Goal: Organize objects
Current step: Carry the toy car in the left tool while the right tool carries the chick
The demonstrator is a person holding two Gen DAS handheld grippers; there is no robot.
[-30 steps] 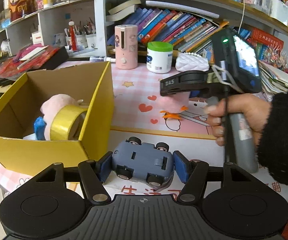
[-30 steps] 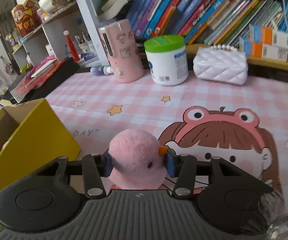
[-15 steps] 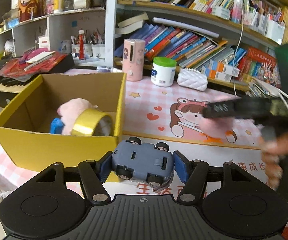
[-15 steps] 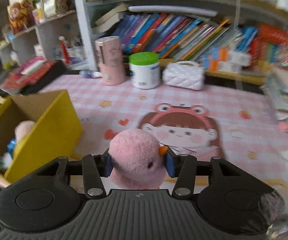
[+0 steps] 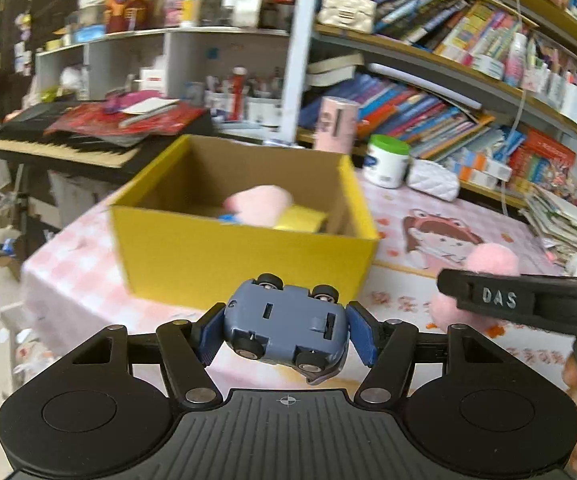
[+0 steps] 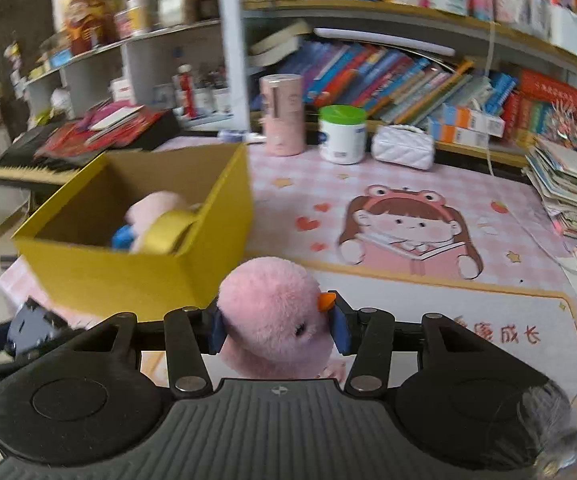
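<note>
My left gripper is shut on a grey-blue toy car, held upside down with its wheels up, above the table's front edge. My right gripper is shut on a pink plush chick with an orange beak; the chick also shows in the left wrist view. A yellow cardboard box stands open on the table ahead of the car, and left of the chick in the right wrist view. Inside it lie a pink plush, a yellow tape roll and something blue.
A pink checked mat with a cartoon girl covers the table. At the back stand a pink cylinder, a green-lidded white jar and a white quilted purse. Bookshelves rise behind; a keyboard is at left, stacked papers at right.
Both grippers have pulled back and risen from the table, still holding their toys. The box now looks farther off and both views show more of the room.
</note>
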